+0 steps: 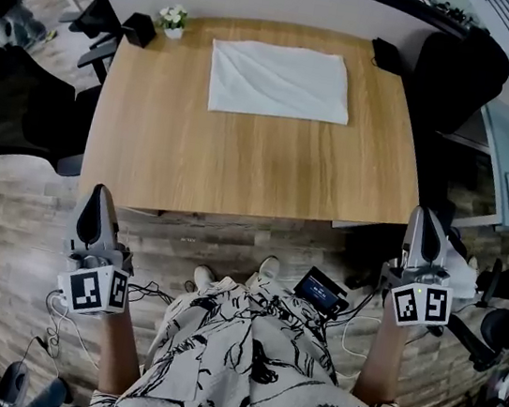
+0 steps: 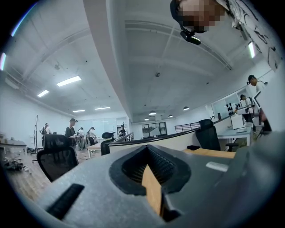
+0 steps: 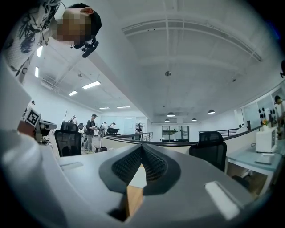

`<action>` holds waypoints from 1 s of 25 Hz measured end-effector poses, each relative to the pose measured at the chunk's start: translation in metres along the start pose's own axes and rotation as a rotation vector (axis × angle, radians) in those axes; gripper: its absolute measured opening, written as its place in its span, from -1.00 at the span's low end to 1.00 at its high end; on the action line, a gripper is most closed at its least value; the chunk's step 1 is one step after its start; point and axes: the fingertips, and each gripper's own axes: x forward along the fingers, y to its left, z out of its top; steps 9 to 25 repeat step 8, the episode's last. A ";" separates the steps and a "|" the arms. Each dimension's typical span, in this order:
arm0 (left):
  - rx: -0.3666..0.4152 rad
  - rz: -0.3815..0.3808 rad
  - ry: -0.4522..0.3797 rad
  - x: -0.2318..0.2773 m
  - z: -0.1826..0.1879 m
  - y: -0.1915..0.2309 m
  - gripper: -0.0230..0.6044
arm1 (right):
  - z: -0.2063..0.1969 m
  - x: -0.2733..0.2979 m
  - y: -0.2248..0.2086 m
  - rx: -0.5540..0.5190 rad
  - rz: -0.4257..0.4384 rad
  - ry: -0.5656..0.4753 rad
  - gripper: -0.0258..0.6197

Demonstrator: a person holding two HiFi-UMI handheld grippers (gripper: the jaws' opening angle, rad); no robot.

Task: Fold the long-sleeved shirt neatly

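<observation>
The fingers [image 2: 165, 165] of the left gripper [image 2: 147, 148] are pressed together, with nothing between them; only a strip of tan bench surface shows through the gap behind the tips. The fingers [image 3: 152, 164] of the right gripper [image 3: 141, 148] are likewise pressed together and empty.

In the head view, the left gripper [image 1: 98, 192] is at the lower left and the right gripper [image 1: 426, 215] at the lower right. Both are short of the near edge of the bench [image 1: 242, 163] and over the wood-plank floor [image 1: 3, 236]. Each gripper carries its marker cube, left [image 1: 97, 290] and right [image 1: 419, 305], close to the person's forearm.

The long-sleeved shirt [image 1: 280, 81] is white and lies on the far half of the bench, roughly centred between the left and right edges. It is folded into a flat rectangle with light creases across its surface. It is well apart from both grippers; neither touches it.

Other items on the bench:
- A small pot of white flowers [image 1: 173, 21] at the far left corner.
- A black box [image 1: 140, 30] just beside the flower pot.
- A black object [image 1: 387, 55] at the far right corner; its type cannot be determined.

A black office chair [image 1: 13, 110] stands left of the bench, and a second black chair [image 1: 458, 77] stands at its right. The person's patterned garment [image 1: 250, 358] fills the lower centre, with two light shoes [image 1: 202, 278] visible above it. A small device with a screen [image 1: 322, 293] lies on the floor near the shoes.
</observation>
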 end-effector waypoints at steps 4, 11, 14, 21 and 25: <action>-0.008 0.004 0.001 0.003 0.000 -0.001 -0.91 | 0.000 0.003 -0.001 -0.003 0.004 0.006 -0.90; -0.008 0.002 0.000 0.009 0.004 -0.002 -0.91 | 0.002 0.008 -0.004 -0.004 0.005 0.014 -0.90; -0.008 0.002 0.000 0.009 0.004 -0.002 -0.91 | 0.002 0.008 -0.004 -0.004 0.005 0.014 -0.90; -0.008 0.002 0.000 0.009 0.004 -0.002 -0.91 | 0.002 0.008 -0.004 -0.004 0.005 0.014 -0.90; -0.008 0.002 0.000 0.009 0.004 -0.002 -0.91 | 0.002 0.008 -0.004 -0.004 0.005 0.014 -0.90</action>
